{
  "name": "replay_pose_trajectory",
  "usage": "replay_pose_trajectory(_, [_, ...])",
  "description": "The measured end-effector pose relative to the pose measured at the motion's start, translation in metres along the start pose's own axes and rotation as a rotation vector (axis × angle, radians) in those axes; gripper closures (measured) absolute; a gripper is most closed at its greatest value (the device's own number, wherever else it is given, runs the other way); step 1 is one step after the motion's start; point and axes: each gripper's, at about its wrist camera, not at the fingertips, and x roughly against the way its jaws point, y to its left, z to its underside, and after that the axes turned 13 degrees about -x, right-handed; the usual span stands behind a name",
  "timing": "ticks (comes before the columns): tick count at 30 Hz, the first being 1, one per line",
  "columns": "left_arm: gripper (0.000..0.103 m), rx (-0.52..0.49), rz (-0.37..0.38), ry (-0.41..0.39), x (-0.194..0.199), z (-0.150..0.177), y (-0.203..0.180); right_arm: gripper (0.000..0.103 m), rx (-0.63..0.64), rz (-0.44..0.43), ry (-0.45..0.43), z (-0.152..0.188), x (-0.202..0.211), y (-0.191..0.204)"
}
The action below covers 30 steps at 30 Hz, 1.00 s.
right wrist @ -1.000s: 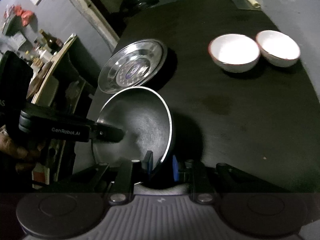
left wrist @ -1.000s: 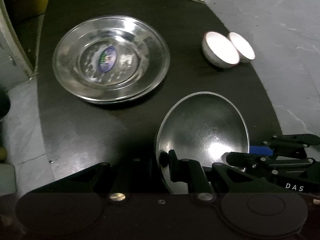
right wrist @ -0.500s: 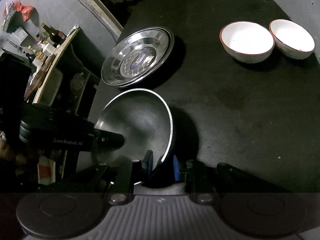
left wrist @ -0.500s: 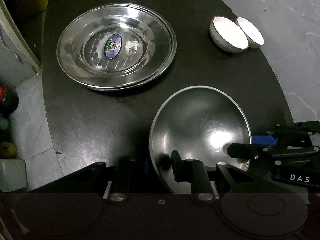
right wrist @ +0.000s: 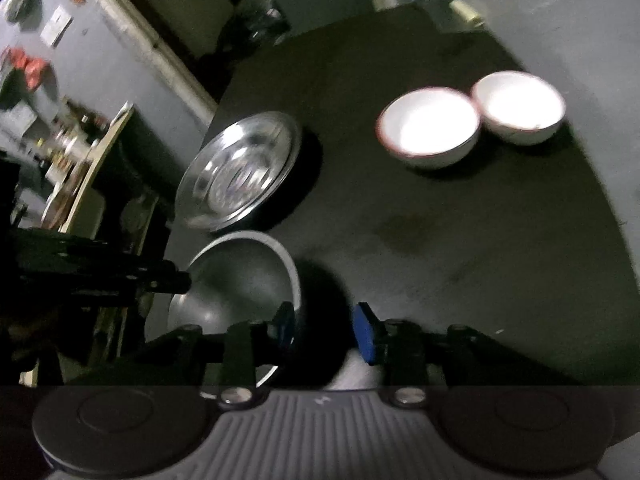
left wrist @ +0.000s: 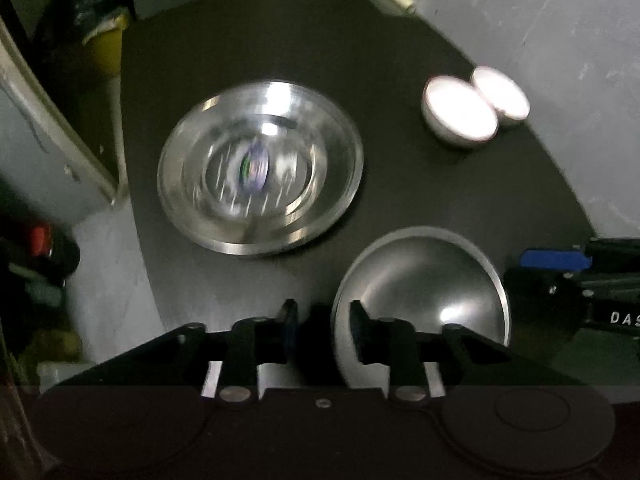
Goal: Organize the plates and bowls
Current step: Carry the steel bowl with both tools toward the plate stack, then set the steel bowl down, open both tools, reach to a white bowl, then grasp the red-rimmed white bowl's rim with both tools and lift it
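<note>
A: Left wrist view first. What's the left gripper [left wrist: 323, 316] doing?

B: Its jaws have just been opening and stand partly apart. The rim of the steel bowl [left wrist: 424, 280] runs up between them, but neither pad presses on it. The bowl sits on the dark round table [left wrist: 400, 184], at its near edge.

A: And the rest?

B: The steel plates [left wrist: 260, 168], blurred, lie farther back to the left. Two white bowls [left wrist: 460, 114] touch each other at the far right edge. The right gripper's black body shows at the right edge, beside the steel bowl.

A: Now the right wrist view.

B: The right gripper [right wrist: 326, 330] has also just been opening; its blue pads are apart, the left one at the steel bowl's [right wrist: 240, 280] rim, the right one clear of it. The left gripper's arm reaches in from the left to that bowl. The plates [right wrist: 240, 172] sit just behind, the white bowls [right wrist: 472, 120] well apart
</note>
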Motion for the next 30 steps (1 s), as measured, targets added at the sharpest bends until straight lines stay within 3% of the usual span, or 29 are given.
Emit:
replay_pose_trajectory(1, [0.057, -0.004, -0.001, -0.019, 0.001, -0.006, 0.000, 0.052, -0.013, 0.004, -0.020, -0.002, 0.002, -0.003])
replay_pose_trajectory(3, [0.035, -0.015, -0.008, -0.050, 0.002, -0.017, 0.000, 0.041, -0.034, 0.006, -0.052, -0.005, 0.006, -0.008])
replay_pose_trajectory(4, [0.030, -0.017, -0.013, -0.064, 0.002, -0.023, 0.000, 0.038, -0.044, 0.007, -0.067, -0.007, 0.007, -0.010])
replay_pose_trajectory(9, [0.008, -0.035, -0.021, -0.061, -0.003, -0.053, -0.005, 0.000, -0.113, 0.007, -0.127, -0.013, 0.007, -0.024])
replay_pose_trajectory(11, [0.001, -0.051, -0.022, -0.065, -0.007, -0.064, -0.010, 0.000, -0.141, 0.009, -0.148, -0.014, 0.004, -0.028])
replay_pose_trajectory(18, [0.001, -0.132, 0.045, -0.144, -0.028, -0.118, -0.019, 0.000, -0.180, 0.086, -0.266, -0.020, -0.008, -0.035])
replay_pose_trajectory(23, [0.001, -0.180, 0.095, -0.099, -0.065, -0.157, -0.029, 0.000, -0.222, 0.120, -0.342, -0.028, -0.011, -0.042])
replay_pose_trajectory(30, [0.001, -0.323, 0.075, -0.064, -0.106, -0.198, -0.044, 0.000, -0.301, 0.175, -0.410, -0.046, -0.026, -0.056])
